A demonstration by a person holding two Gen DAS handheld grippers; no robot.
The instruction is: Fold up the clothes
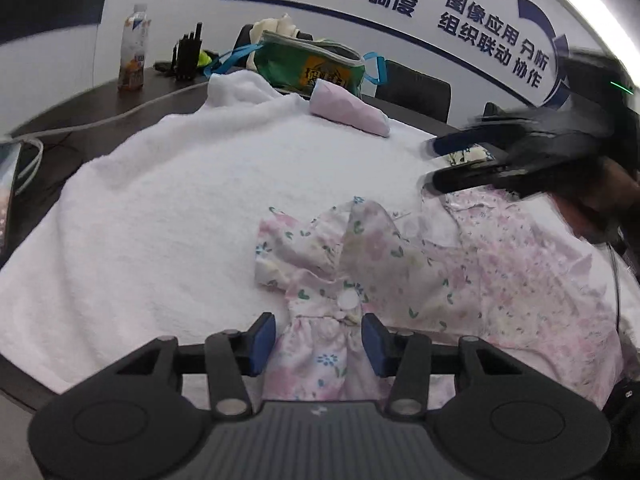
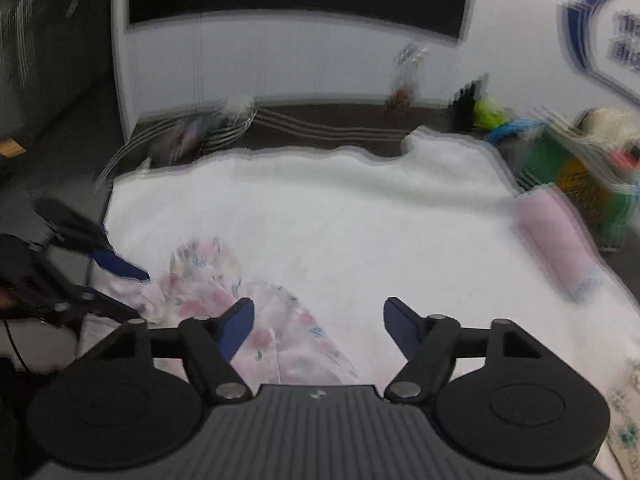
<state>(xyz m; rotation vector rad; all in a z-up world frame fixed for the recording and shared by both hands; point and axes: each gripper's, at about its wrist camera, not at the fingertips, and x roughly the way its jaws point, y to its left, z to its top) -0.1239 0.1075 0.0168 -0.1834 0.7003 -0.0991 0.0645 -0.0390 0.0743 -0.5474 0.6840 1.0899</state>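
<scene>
My left gripper (image 1: 319,344) straddles the floral dress (image 1: 400,276) unpinched; my right gripper (image 2: 319,330), blurred, seems wide and empty. Next, I pinch the fabric to fold it.

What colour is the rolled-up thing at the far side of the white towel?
The rolled cloth is pale pink, clearest in the left wrist view.

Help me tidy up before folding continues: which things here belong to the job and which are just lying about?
Job:
floral garment
white towel under it
left gripper
right gripper

Lying about:
pink roll
green bag
bottle
cable
</scene>
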